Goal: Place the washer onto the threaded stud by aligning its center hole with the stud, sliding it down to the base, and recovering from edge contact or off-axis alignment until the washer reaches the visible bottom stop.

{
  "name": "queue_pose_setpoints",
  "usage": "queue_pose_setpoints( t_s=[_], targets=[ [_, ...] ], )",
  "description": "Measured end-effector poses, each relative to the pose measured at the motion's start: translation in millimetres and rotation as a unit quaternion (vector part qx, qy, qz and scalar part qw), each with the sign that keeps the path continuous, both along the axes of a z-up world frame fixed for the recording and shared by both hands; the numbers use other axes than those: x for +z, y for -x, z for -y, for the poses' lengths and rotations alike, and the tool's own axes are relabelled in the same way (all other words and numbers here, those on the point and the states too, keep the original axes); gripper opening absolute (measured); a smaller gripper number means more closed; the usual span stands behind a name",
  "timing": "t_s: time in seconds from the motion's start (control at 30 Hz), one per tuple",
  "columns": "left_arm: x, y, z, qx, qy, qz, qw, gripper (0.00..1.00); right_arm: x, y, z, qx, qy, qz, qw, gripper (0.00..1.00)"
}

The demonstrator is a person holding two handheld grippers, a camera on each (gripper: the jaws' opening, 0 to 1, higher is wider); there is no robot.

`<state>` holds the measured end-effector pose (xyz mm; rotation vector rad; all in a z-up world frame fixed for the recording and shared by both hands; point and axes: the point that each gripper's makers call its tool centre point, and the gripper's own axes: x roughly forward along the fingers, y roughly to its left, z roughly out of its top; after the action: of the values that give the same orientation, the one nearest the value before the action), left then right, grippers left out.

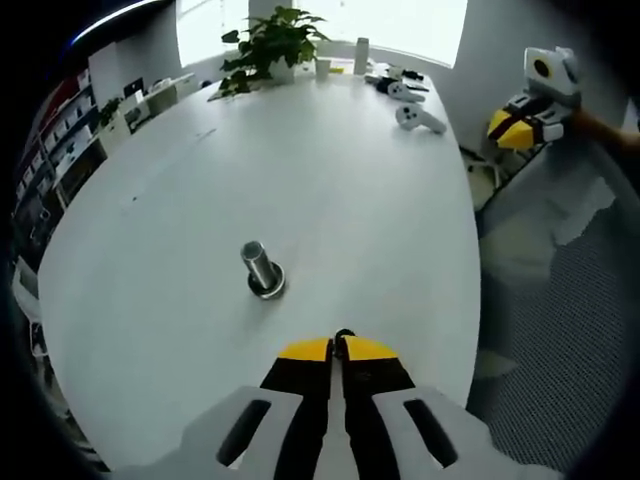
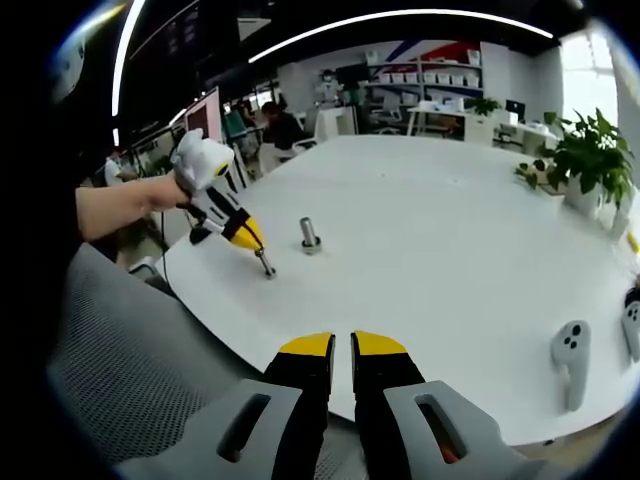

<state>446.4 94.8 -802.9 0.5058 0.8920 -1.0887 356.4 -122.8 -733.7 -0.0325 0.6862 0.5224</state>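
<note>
Your left gripper pinches the small washer at its tip, at eight o'clock from the threaded stud; the right gripper is pressed together on nothing. Risk: the thin metal ring catches the stud's rim off-axis and cocks. The stud is a smooth steel cylinder on a glossy white table.

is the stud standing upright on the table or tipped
Upright: the stud stands on its base on the white table.
</note>
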Motion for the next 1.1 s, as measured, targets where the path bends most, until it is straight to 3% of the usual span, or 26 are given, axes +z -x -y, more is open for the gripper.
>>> queue_pose_setpoints(
  t_s=[0.7, 0.83, 0.93, 1.1],
  targets=[
    [-0.3, -1.2, 0.1, 0.002, 0.001, 0.004, 1.0, 0.04, -0.4, 0.1, 1.0, -0.001, 0.0, 0.0, 1.0, 0.09],
    [0.5, -2.0, -2.0, -0.002, -0.008, 0.016, 0.9998, 0.05, -0.4, 0.0, 1.5, -0.001, 0.0, 0.0, 1.0, 0.09],
    [6.7, -3.3, -4.1, 0.004, -0.003, 0.024, 0.9997, 0.05, -0.4, 0.2, 1.4, -0.001, -0.001, -0.001, 1.0, 0.09],
    [30.0, -7.6, -6.6, 0.047, 0.038, 0.032, 0.9977, 0.08, -0.8, 1.5, -1.5, 0.009, -0.001, -0.002, 1.0, 0.09]
  ],
)
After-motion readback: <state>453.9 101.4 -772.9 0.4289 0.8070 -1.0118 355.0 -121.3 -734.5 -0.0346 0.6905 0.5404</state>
